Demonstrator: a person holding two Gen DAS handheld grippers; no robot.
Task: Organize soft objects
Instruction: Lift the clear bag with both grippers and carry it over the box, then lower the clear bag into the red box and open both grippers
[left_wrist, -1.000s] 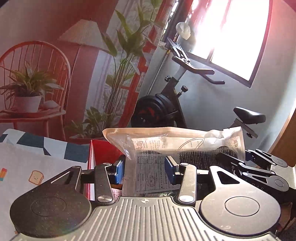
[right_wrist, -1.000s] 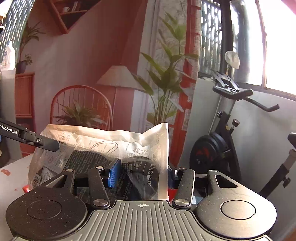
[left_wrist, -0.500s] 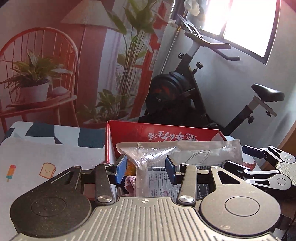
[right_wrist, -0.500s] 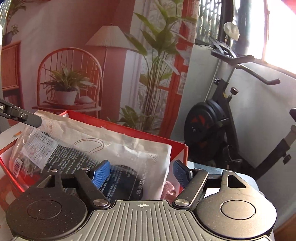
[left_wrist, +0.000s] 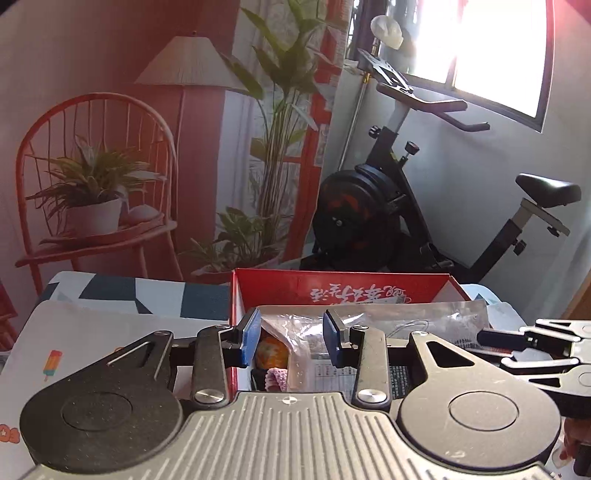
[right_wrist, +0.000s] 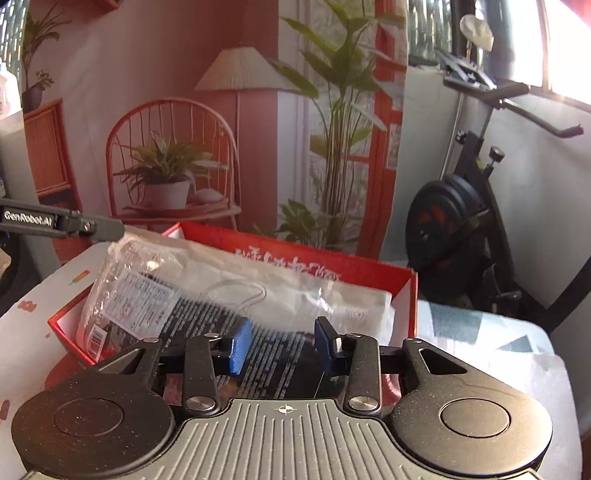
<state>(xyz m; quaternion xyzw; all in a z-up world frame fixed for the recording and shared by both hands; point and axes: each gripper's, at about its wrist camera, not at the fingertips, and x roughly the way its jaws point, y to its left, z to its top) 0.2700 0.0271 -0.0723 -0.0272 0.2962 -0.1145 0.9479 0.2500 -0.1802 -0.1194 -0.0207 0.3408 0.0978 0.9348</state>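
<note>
Plastic packet, printed text unreadable, lies in red box; both closing grippers, left "GenRobot.AI", right, pinch nothing.

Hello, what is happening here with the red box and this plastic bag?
A person holds a claw in each hand and is packing soft things. A flat plastic bag lies across the top of the red box on the table. Both claws, left and right, have just been closing, but their blue pads do not press on the bag. An orange item and something pink sit lower in the box.
</note>
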